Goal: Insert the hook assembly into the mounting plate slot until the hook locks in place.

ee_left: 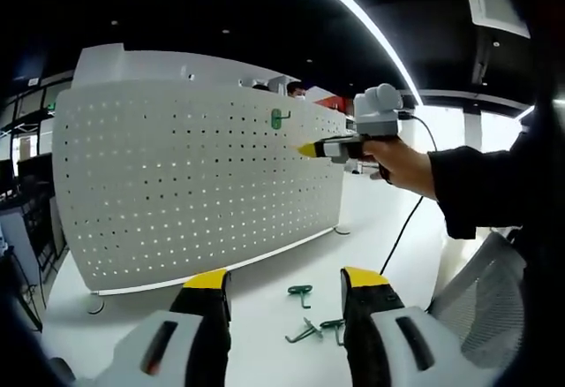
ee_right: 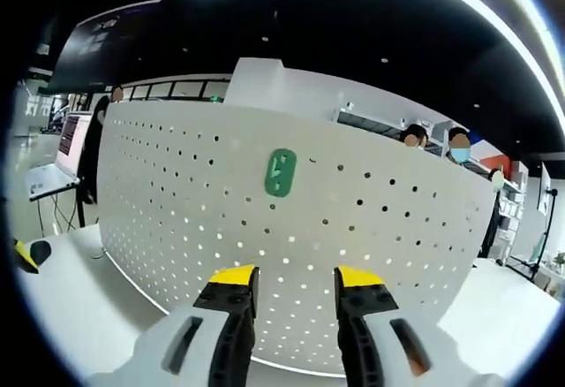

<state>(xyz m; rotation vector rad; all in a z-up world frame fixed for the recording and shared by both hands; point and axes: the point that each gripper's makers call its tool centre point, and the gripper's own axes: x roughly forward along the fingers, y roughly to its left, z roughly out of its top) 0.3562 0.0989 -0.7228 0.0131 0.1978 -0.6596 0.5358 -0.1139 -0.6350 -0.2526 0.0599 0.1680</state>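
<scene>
One green hook point(ee_right: 281, 172) sits flat against the upper face of the white pegboard point(ee_right: 177, 193), which stands upright on the white table point(ee_left: 265, 303); whether it has locked I cannot tell. My right gripper point(ee_right: 295, 279) faces that hook from just below and in front, its yellow-tipped jaws spread and holding nothing; from the left gripper view, the right gripper point(ee_left: 309, 149) hangs close beside the hook point(ee_left: 279, 119) without touching it. My left gripper point(ee_left: 287, 281) hangs low over the table, jaws likewise parted and empty. Judged from this, the insertion step looks done or nearly done, and the next move calls for either pressing the hook home or fetching another. Several spare hooks point(ee_left: 311, 316) lie loose on the table between my left jaws. A black cable point(ee_left: 402, 223) trails from the right gripper; nothing blocks the board's face.
</scene>
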